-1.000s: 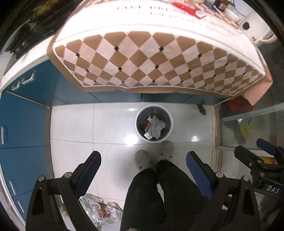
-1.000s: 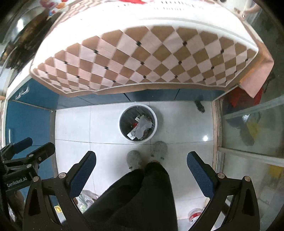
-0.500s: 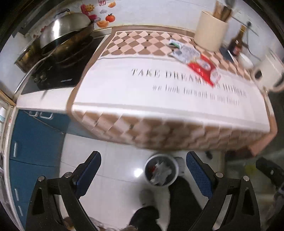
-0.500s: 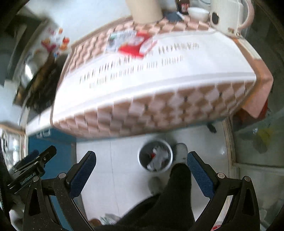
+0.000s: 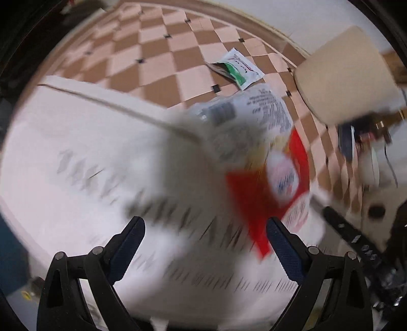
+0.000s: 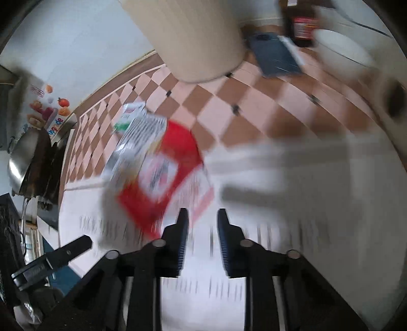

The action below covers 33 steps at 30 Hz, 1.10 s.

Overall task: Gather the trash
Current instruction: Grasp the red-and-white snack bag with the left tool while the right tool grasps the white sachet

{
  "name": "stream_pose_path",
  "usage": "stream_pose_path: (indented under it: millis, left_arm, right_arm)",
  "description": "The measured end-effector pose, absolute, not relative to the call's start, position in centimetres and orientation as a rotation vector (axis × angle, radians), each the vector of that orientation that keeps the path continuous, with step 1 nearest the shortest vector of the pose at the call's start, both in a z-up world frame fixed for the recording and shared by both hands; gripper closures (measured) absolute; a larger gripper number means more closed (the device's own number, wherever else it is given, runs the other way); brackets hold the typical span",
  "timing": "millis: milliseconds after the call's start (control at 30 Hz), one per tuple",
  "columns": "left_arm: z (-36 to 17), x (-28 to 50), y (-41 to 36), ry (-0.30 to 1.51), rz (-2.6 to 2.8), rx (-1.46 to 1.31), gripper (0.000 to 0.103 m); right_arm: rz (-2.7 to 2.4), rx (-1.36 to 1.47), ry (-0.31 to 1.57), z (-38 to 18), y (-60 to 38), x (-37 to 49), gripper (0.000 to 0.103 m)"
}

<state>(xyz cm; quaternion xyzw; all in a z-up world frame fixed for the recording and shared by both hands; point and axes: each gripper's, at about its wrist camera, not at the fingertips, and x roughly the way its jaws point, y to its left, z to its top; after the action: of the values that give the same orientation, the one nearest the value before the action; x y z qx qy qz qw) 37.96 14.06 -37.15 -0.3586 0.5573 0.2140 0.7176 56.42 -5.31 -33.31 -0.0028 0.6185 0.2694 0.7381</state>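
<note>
Where the two claws enter the frames at the bottom edge, the left claw (image 5: 204, 244) has its two blue-padded fingers spread wide apart with nothing between them, and the right claw (image 6: 202, 235) has its two fingers drawn close together, a narrow gap remaining and nothing visibly gripped. Both hang above the surface (image 5: 76, 157), which is covered by one cloth with a white centre panel carrying blurred grey lettering and a border of pink and brown checks. Three pieces of trash lie on this cloth, beyond the fingertips. Nearest is one red wrapper (image 5: 264, 193) (image 6: 165, 175) with a white label, lying on the white panel; in the right wrist view it sits just left of the fingertips, and in the left wrist view ahead and to the right. Touching its far edge is one clear printed wrapper (image 5: 251, 112) (image 6: 138, 137) with black text, straddling the boundary between panel and checks. Farther, on the checks, lies one small white and green sachet (image 5: 237, 68) (image 6: 128, 115), just beside the printed wrapper. Behind the trash stands one beige cylindrical container (image 5: 348, 73) (image 6: 188, 38). Past it are one dark flat slab (image 6: 276, 54), one brown bottle (image 6: 301, 21) with a red label and one white bowl (image 6: 340, 52). Motion blur obscures finer detail.
</note>
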Motion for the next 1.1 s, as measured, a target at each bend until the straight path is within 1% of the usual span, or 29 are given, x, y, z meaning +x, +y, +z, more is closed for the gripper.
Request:
stream_pose_path:
  millis: [67,100,133,167,233,267,300,333,367,400,467,567,667,700,733,767,800,833,867,1000,1067,1100]
  left_arm:
    - [-38.2,40.0,14.6,1.234,0.474,-0.819,0.008]
    - [-38.7,40.9,14.7,1.233,0.476,-0.817,0.011]
    - [-38.9,41.5,14.8,1.237,0.482,-0.810,0.020]
    - [-39.0,42.0,14.6,1.239,0.496,-0.795,0.021]
    - [-38.8,43.2,13.9,1.218,0.486,-0.767,0.022]
    - [-38.6,43.7,13.4,1.216,0.489,-0.748,0.032]
    - [-38.4,44.4,12.8,1.211,0.485,-0.727,0.038]
    - [-38.2,44.9,12.4,1.211,0.485,-0.710,0.051]
    - [-38.0,45.3,12.0,1.213,0.488,-0.688,0.074]
    - [-37.8,45.6,11.8,1.212,0.493,-0.671,0.077]
    - [-37.0,45.4,11.8,1.199,0.511,-0.640,0.091]
    - [-34.8,43.3,12.9,1.148,0.543,-0.629,0.095]
    - [-31.1,39.0,14.8,1.089,0.670,-0.537,0.095]
    - [-30.2,37.7,15.4,1.082,0.729,-0.495,0.095]
    - [-29.2,36.3,16.2,1.076,0.804,-0.449,0.095]
    - [-28.6,35.5,16.8,1.067,0.852,-0.425,0.095]
    - [-28.1,34.6,17.4,1.062,0.910,-0.397,0.095]
    - [-27.8,33.8,18.3,1.056,0.963,-0.367,0.095]
    - [-27.7,33.9,18.9,1.054,1.002,-0.341,0.095]
    - [-28.4,33.2,21.8,1.051,1.146,-0.271,0.095]
    - [-29.2,33.2,23.2,1.055,1.179,-0.268,0.095]
    - [-29.9,33.1,24.1,1.058,1.188,-0.266,0.095]
  right_arm:
    - [0.623,-0.051,1.386,-35.4,-3.1,59.5,0.095]
    - [0.641,-0.080,1.398,-36.4,-2.1,60.6,0.096]
    - [0.659,-0.094,1.410,-37.2,-1.6,61.3,0.099]
    - [0.681,-0.101,1.403,-37.6,-1.0,61.8,0.103]
    - [0.720,-0.126,1.403,-37.9,-0.4,62.0,0.103]
    - [0.726,-0.124,1.409,-38.1,-0.3,62.1,0.103]
    - [0.735,-0.102,1.422,-38.5,-0.4,62.4,0.103]
    - [0.743,-0.081,1.433,-38.7,-0.6,62.5,0.103]
    - [0.750,-0.060,1.446,-38.8,-0.8,62.7,0.103]
    - [0.759,-0.039,1.460,-39.0,-0.9,63.0,0.103]
    - [0.772,-0.034,1.479,-39.0,-0.9,63.1,0.103]
    - [0.774,-0.056,1.502,-38.9,-0.4,63.0,0.103]
    - [0.764,-0.025,1.520,-38.1,0.0,63.1,0.101]
    - [0.762,-0.027,1.518,-37.6,0.1,63.0,0.098]
    - [0.761,-0.029,1.510,-37.1,0.7,63.0,0.087]
    - [0.766,-0.029,1.497,-36.6,1.2,63.0,0.066]
    - [0.773,-0.031,1.479,-36.2,2.5,63.1,0.054]
    - [0.779,-0.035,1.465,-35.9,3.4,63.3,0.037]
    - [0.792,-0.042,1.448,-35.7,5.0,63.5,0.034]
    - [0.852,-0.120,1.393,-35.8,12.9,64.3,0.033]
    - [0.859,-0.200,1.351,-36.0,16.5,64.5,0.022]
    - [0.865,-0.250,1.321,-36.3,18.5,64.5,0.021]
